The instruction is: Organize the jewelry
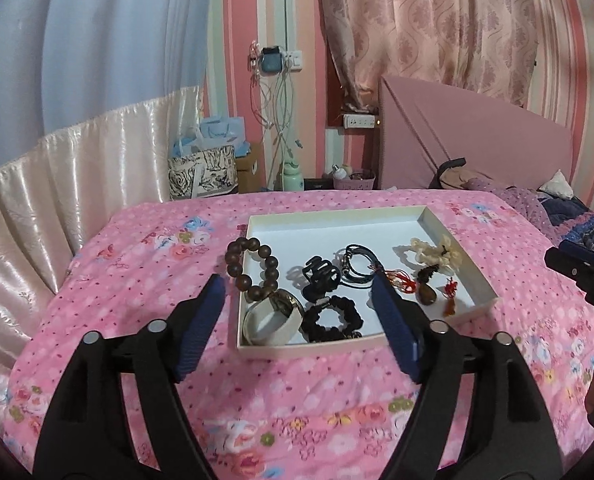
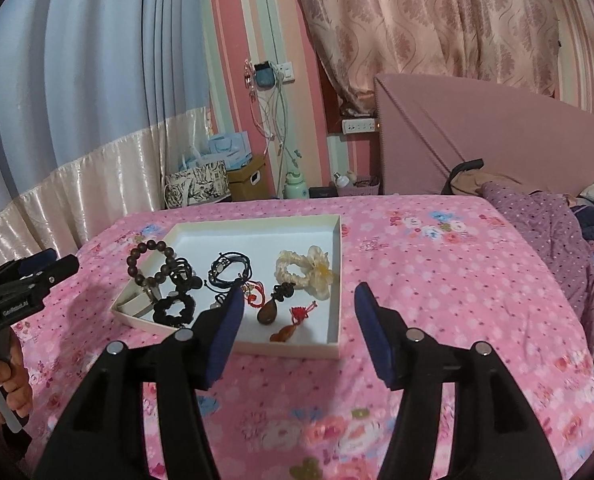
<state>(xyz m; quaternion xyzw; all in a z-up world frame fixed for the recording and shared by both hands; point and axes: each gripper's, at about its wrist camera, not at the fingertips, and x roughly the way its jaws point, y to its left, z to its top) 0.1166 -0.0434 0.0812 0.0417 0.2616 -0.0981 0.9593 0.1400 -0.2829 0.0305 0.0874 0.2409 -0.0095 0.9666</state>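
A shallow white box (image 1: pixel 337 220) (image 2: pixel 335 312) lies on the pink flowered bedspread and holds jewelry. A brown bead bracelet (image 1: pixel 249 270) (image 2: pixel 147 266) rests over its left rim. Inside are a white bangle (image 1: pixel 271 322), a black hair claw (image 1: pixel 317 274) (image 2: pixel 183 274), a black scrunchie (image 1: pixel 331 318) (image 2: pixel 173 310), a dark cord bracelet (image 1: pixel 357 262) (image 2: pixel 229 270), a cream scrunchie (image 1: pixel 437 254) (image 2: pixel 303 270) and a brown pendant with red cord (image 1: pixel 427 294) (image 2: pixel 267 312). My left gripper (image 1: pixel 297 284) is open and empty before the box. My right gripper (image 2: pixel 299 298) is open and empty above the box's front edge.
The pink bedspread (image 1: pixel 257 408) (image 2: pixel 457 300) spreads around the box. A purple blanket (image 2: pixel 545 232) is heaped at the right. A pink headboard (image 2: pixel 477 136) stands behind. Bags, a box and a bottle (image 2: pixel 295 186) sit on the floor beyond the bed's far edge.
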